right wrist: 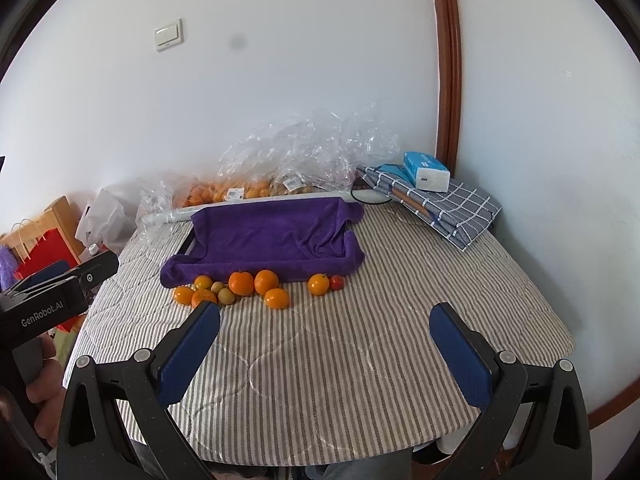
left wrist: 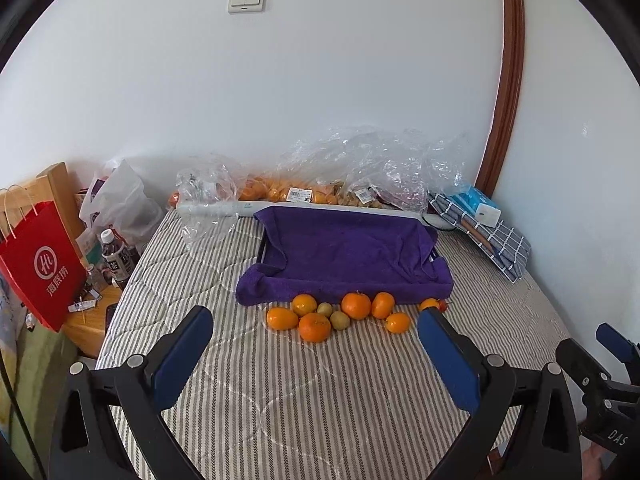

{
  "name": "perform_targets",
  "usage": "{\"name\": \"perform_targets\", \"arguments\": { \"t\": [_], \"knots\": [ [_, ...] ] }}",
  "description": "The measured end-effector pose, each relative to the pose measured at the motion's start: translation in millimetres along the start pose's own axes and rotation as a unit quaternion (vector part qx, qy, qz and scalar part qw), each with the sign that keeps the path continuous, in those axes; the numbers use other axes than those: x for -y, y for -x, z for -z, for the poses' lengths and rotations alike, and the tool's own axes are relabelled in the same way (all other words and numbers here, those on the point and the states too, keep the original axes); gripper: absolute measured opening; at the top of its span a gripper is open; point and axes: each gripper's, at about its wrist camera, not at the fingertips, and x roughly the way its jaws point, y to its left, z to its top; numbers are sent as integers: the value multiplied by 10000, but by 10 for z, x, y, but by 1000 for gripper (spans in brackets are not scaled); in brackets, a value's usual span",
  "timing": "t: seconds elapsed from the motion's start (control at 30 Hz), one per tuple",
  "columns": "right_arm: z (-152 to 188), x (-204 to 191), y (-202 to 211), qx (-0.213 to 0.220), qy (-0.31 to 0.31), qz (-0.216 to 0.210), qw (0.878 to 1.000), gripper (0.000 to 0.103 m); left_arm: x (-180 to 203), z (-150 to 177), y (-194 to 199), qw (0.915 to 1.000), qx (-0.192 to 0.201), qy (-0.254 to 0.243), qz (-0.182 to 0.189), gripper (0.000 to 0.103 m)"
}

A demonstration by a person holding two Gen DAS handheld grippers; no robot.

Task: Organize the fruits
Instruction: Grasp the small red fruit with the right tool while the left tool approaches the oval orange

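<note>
The loose orange and green round fruits [left wrist: 320,316] lay untouched on the striped counter [left wrist: 304,400] against the purple towel-lined tray [left wrist: 344,256]; both left gripper [left wrist: 316,360] and right gripper [right wrist: 324,352] fingers stood wide, empty, so a first grasp approach probably came next.

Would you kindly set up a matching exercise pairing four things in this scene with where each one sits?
Things:
1. purple towel
2. red tomato
3. blue tissue pack
4. clear plastic bags

Places:
A. on the folded checked cloth
B. against the wall, behind the tray
C. draped over the tray
D. right end of the fruit row, beside an orange

Pairs: 1-C, 2-D, 3-A, 4-B
</note>
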Motion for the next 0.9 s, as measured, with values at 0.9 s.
{"name": "perform_targets", "arguments": {
  "t": [0.9],
  "knots": [
    [118, 2, -1212, -536, 70, -20, 9985, 97, -517, 219, -966, 9990, -290, 124, -305, 98]
  ]
}}
